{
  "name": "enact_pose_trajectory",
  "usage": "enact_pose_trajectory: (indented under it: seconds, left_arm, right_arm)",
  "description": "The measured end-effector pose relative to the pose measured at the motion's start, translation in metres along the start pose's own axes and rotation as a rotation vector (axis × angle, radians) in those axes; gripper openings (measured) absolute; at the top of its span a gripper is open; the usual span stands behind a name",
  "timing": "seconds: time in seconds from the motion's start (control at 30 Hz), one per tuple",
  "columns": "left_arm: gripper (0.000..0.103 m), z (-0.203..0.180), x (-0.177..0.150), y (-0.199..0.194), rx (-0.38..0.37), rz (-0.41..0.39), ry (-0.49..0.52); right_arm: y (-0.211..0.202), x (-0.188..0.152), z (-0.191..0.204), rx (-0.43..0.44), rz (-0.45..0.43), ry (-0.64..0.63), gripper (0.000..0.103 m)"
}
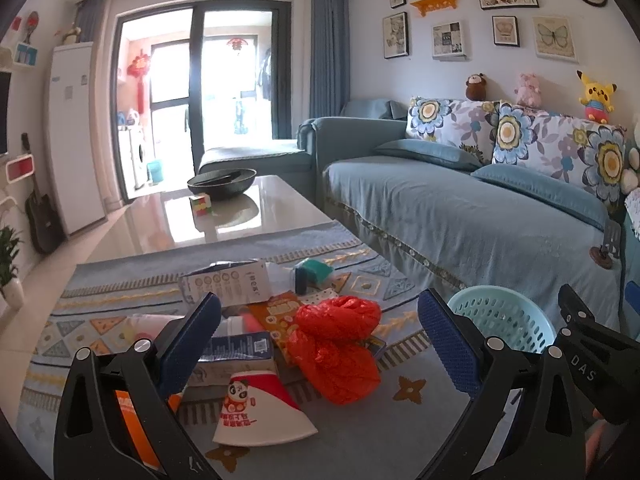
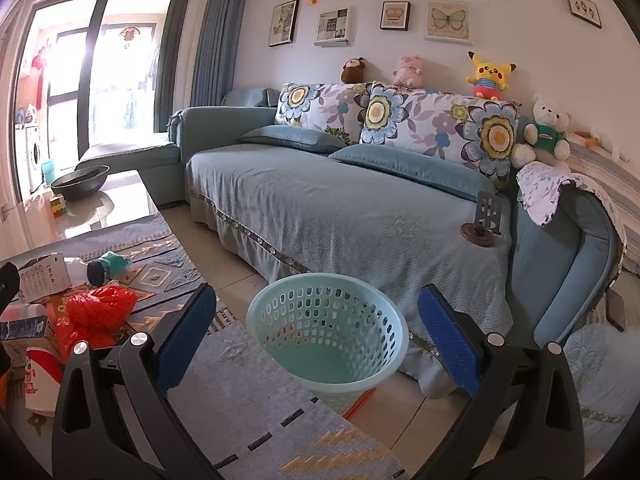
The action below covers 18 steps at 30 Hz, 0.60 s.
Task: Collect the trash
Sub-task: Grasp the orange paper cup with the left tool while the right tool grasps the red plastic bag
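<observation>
Two open, empty jaws: left hand-held gripper (image 1: 320, 348) has the crumpled red plastic bag (image 1: 340, 344) dead ahead, seemingly nearest; right hand-held gripper (image 2: 316, 344) faces the perforated mint basket (image 2: 328, 336).

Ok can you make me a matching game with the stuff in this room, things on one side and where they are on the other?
Things:
1. red plastic bag
2. mint basket
3. Rubik's cube
4. Pikachu toy

Places:
A. on the glossy coffee table
B. on top of the sofa back
C. on the floor beside the sofa
D. in the trash pile on the rug

Pairs: 1-D, 2-C, 3-A, 4-B
</observation>
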<state>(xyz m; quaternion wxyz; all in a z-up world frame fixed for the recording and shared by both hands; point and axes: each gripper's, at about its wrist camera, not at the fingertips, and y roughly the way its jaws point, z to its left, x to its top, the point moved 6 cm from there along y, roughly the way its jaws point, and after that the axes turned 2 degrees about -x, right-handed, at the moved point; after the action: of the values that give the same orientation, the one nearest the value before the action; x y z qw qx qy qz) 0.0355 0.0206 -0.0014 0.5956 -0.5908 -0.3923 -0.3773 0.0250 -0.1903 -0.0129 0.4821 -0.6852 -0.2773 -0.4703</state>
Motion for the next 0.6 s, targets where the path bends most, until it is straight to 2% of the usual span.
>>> enact_pose_trajectory:
  seconds: [0.23,0.4,0.47,0.6]
  left_arm:
    - [0.095,0.004,0.000,-0.003,0.016,0.001,0.013]
    - [0.095,0.029,0.003,-0.013,0.030,0.000,-0.035]
    - [0.095,0.046,0.002,-0.017,0.049,0.009,-0.044]
    - [0.095,0.095,-0.013,-0.028,0.115,0.045,-0.081]
  right_arm:
    - [-0.001,0.001,0.006,0.048,-0.005,-0.013,0.085]
    - [-0.007,0.012,0.023,0.198,-0.017,-0.035,0.079]
    - [-0.010,0.019,0.032,0.232,-0.038,-0.065,0.072]
    - [-0.010,0.032,0.067,0.391,-0.030,-0.123,0.054]
